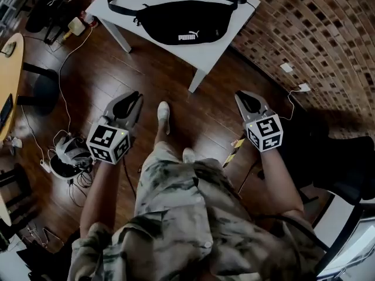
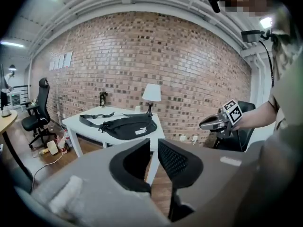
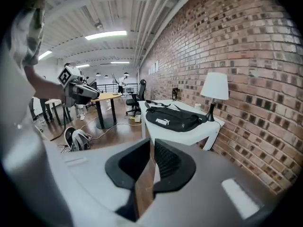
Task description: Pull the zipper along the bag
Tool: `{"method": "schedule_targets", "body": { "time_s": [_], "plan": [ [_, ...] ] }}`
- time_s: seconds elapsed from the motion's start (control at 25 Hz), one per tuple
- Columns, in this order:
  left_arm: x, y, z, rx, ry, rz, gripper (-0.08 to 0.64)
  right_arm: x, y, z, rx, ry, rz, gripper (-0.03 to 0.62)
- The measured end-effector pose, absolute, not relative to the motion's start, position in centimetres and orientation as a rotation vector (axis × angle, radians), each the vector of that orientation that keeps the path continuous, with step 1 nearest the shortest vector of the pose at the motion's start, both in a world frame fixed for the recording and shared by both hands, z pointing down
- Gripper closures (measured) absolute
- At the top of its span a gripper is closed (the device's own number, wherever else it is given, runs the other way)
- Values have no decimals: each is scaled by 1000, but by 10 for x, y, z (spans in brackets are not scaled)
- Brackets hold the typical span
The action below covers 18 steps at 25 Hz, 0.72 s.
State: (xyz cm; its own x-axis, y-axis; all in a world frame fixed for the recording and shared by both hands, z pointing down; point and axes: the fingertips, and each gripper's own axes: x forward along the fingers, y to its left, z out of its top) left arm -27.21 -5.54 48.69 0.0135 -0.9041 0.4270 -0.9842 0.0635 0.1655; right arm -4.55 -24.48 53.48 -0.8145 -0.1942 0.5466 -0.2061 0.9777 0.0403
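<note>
The black waist bag [image 1: 181, 22] lies on a white table [image 1: 217, 48] at the far end of the head view, with its strap looped behind it. Both gripper views show the bag [image 2: 128, 126] [image 3: 173, 118] well ahead, out of reach. My left gripper [image 1: 137, 95] [image 2: 154, 143] hangs in the air over the wooden floor, jaws a little apart with nothing between them. My right gripper [image 1: 240, 96] [image 3: 152, 145] is held at the same height to the right, its jaws together and empty. No zipper pull can be made out.
A brick wall [image 1: 316, 34] runs along the right. A white lamp [image 2: 151, 92] stands on the table's back corner. A wooden desk [image 1: 9, 69], cables and a backpack [image 1: 70, 151] are on the left, and a black chair [image 1: 340, 163] on the right.
</note>
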Motion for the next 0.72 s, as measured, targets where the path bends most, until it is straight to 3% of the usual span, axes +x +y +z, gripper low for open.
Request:
{"method": "schedule_targets", "body": {
  "time_s": [0.28, 0.72],
  "plan": [
    [-152, 25, 430, 1977, -1855, 242, 509, 46, -134, 498, 241, -2619, 40, 560],
    [-49, 156, 395, 2206, -1709, 138, 511, 91, 60, 429, 240, -2741, 14, 557]
  ]
}}
